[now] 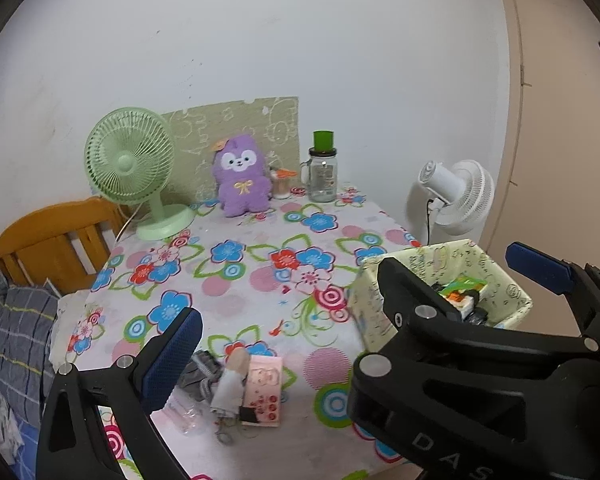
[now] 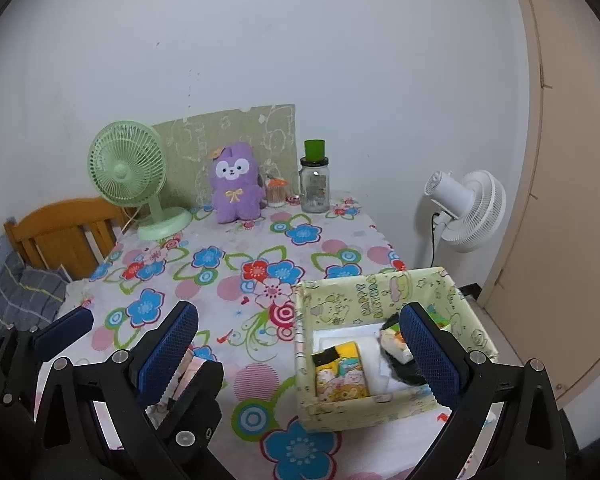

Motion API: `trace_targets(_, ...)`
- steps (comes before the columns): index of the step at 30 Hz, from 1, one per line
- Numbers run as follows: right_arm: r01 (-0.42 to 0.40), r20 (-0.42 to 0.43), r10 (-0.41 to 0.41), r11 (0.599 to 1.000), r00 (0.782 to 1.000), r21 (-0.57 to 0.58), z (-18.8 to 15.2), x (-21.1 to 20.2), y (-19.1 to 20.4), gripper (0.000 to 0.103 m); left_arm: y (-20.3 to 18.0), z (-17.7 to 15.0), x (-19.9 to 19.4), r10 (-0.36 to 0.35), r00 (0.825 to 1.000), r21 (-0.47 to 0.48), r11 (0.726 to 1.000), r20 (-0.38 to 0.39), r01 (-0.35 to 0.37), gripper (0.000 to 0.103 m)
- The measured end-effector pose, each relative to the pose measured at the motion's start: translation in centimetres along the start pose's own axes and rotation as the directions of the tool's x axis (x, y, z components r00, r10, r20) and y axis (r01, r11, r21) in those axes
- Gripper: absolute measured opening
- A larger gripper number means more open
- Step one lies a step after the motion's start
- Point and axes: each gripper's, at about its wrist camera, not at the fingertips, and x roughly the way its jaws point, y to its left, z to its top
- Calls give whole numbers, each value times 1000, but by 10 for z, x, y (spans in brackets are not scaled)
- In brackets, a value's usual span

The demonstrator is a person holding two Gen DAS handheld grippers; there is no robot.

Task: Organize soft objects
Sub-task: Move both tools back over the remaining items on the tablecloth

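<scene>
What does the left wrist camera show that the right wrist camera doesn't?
Only the left wrist view: small items lying loose near the table's front edge, a grey sock, a white sock and a pink packet.

Only the right wrist view: the box's floor, with a yellow cartoon sock lying flat inside.

Both: the purple plush, green fan, jar, white fan, the floral tablecloth, and the open right claw.
</scene>
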Motion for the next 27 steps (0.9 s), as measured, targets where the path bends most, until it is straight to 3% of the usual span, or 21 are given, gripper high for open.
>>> trace_targets(21, -60, -25, 58, 995, 998, -77, -21, 42, 74, 102, 76, -32, 35, 56, 995, -83, 995, -83, -63, 103)
trace_targets(27, -77, -71, 71, 993, 995, -91, -35, 64, 88, 102, 93, -48, 53, 63, 991, -109, 991, -115, -76, 102)
